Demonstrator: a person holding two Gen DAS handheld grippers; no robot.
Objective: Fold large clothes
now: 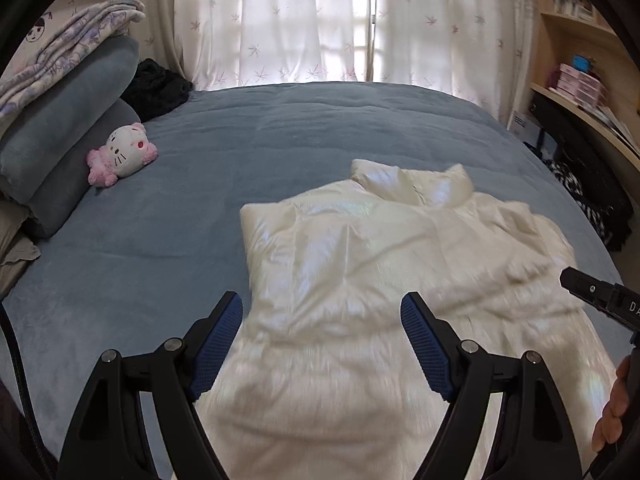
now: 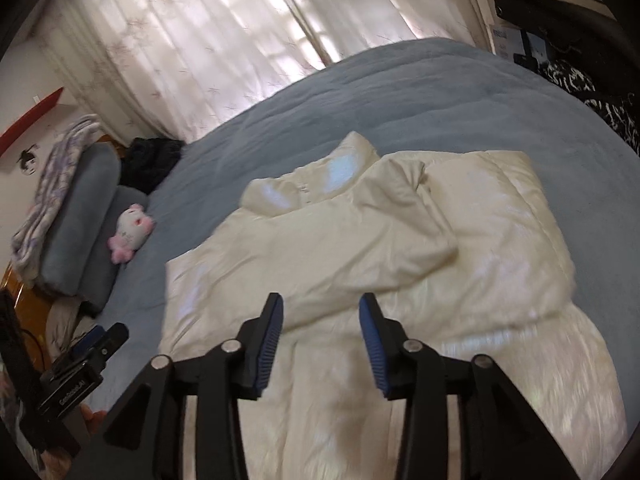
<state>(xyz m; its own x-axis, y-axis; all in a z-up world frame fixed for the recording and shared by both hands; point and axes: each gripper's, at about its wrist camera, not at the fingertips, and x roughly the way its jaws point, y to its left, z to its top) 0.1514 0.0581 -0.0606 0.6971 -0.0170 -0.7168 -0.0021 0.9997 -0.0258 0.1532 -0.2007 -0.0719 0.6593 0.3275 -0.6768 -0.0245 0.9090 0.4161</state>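
Observation:
A cream puffy jacket (image 1: 360, 264) lies spread on the blue bed cover (image 1: 280, 128), collar toward the window and both sleeves folded in over its body. My left gripper (image 1: 322, 312) hangs above the jacket's near half, jaws wide open with nothing between the blue pads. In the right wrist view the same jacket (image 2: 360, 248) fills the middle. My right gripper (image 2: 320, 312) is above its lower part, open about halfway, and no cloth is caught in it. The right gripper's tip also shows at the right edge of the left wrist view.
A pink and white plush cat (image 1: 122, 156) lies by stacked blue pillows (image 1: 68, 132) and a folded patterned blanket (image 1: 64, 40) at the left. Dark clothing (image 1: 158, 88) sits near the curtains. Shelves and a desk (image 1: 580, 80) stand along the right.

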